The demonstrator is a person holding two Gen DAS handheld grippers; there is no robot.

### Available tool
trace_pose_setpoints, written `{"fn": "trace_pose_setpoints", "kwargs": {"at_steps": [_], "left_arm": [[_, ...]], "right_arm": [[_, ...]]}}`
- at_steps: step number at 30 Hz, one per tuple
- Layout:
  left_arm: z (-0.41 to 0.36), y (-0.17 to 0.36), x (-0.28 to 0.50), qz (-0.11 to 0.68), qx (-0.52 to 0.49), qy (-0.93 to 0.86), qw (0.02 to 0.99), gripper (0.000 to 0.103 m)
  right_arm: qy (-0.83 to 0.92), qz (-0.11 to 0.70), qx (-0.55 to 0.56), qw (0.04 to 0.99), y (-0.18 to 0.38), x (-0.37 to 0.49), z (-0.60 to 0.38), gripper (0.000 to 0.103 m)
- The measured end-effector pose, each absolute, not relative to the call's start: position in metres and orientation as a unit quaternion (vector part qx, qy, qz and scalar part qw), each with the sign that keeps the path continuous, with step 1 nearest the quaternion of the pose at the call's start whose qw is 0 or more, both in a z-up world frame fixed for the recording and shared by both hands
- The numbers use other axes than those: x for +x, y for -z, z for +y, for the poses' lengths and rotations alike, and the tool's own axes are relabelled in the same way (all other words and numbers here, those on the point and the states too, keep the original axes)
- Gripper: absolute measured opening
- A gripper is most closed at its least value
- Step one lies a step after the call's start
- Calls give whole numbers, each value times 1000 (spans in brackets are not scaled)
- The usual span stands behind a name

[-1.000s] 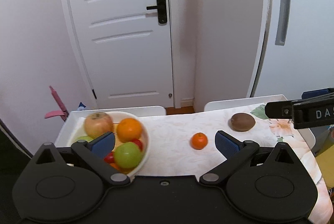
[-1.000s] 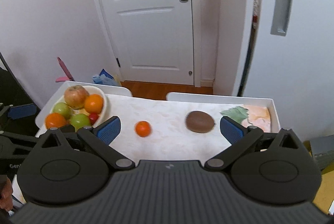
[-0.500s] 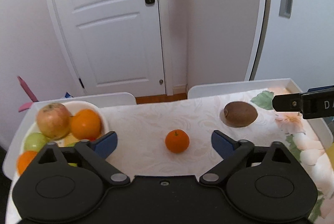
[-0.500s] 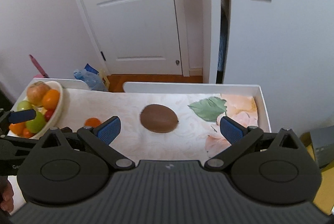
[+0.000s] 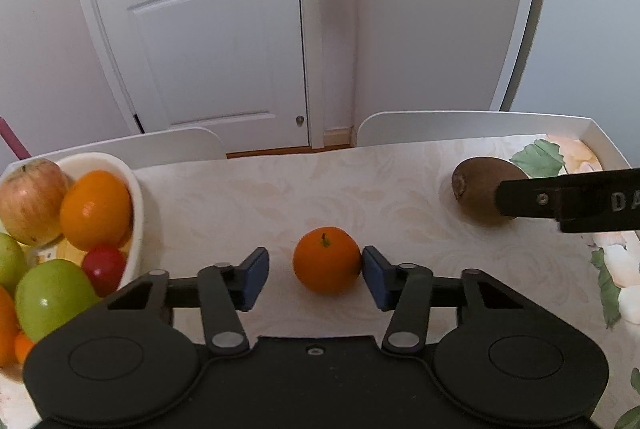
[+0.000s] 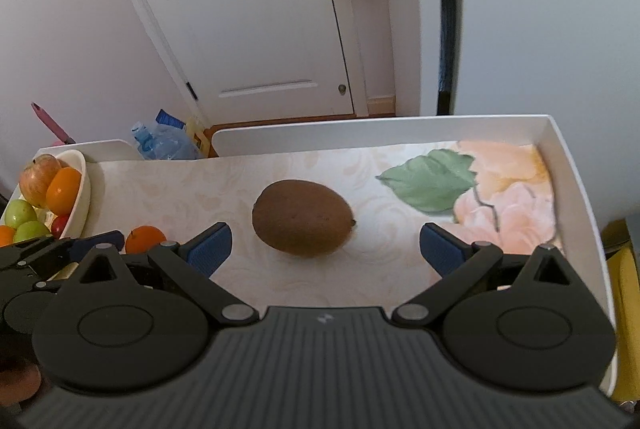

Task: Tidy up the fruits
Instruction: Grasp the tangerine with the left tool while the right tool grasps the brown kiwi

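A small mandarin [image 5: 326, 261] lies on the floral tablecloth [image 5: 360, 185] between the blue pads of my left gripper [image 5: 315, 265]. Its jaws are closing: the right pad touches the fruit, while the left pad stands a little apart from it. A brown kiwi [image 6: 302, 223] rests further right, just ahead of my right gripper [image 6: 325, 239], whose fingers are wide open on either side of it. In the left wrist view the kiwi [image 5: 476, 189] is partly covered by a right gripper finger [image 5: 560, 197]. A white bowl [image 5: 136, 197] at the left holds an apple, an orange, green fruits and a small red one.
The table has a raised white rim [image 6: 560, 133] along its right and far sides. Beyond it are a white door [image 5: 208, 29] and white walls. A blue plastic bag [image 6: 164, 145] and a pink object [image 6: 52, 125] are on the floor behind the table.
Both grippers have come down and closer to the table. The left jaws have narrowed around the mandarin. The right gripper has swung right, so the kiwi now lies between its open fingers.
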State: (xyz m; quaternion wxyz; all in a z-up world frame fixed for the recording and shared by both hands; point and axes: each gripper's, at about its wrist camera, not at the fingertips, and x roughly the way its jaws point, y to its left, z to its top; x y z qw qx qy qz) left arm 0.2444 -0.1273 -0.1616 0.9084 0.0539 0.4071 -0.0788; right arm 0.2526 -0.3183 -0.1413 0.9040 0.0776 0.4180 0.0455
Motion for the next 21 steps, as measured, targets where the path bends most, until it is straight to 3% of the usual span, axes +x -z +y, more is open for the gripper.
{"fn": "trace_pose_setpoints", "kwargs": {"at_steps": [2,16,21], "left_arm": [[-128,163,245,410,51,89,906,41],[-129,164,244,410,60,83,906,40],[-127,163,239,410,59,79,907,40]], "right_arm": [[-44,421,76,903,145,256,-315,103],[-39,425,77,901,157,270,-303,103],[-32,421,69,904,161,274,-296,96]]}}
